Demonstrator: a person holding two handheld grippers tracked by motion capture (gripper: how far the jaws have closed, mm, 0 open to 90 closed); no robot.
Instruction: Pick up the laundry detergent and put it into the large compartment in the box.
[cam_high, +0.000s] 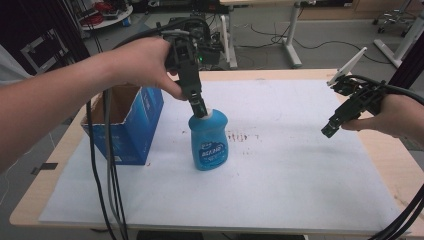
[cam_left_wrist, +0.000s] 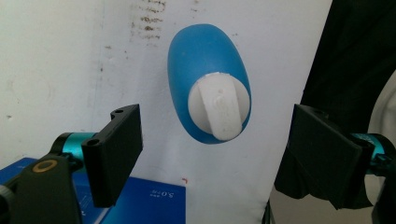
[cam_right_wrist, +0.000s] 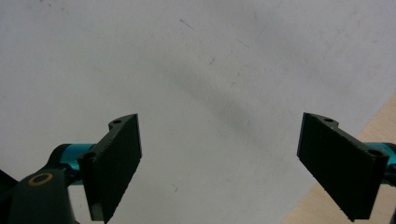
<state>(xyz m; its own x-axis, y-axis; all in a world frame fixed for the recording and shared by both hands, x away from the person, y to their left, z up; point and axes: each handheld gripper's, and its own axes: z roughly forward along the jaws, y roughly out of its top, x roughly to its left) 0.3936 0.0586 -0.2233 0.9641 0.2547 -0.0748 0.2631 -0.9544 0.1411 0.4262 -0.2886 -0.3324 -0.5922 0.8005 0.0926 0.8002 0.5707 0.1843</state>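
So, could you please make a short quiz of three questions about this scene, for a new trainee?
1. True or false: the left gripper has its jaws shut on the white cap of the blue bottle.
2. Which thing stands beside the bottle on the white sheet?
A. a blue cardboard box, open at the top
B. a red bowl
C. a metal pan
3. Fill in: the right gripper has its jaws ____ above the sheet, with nothing between them.

Key
1. False: the jaws stand wide apart, above the cap.
2. A
3. open
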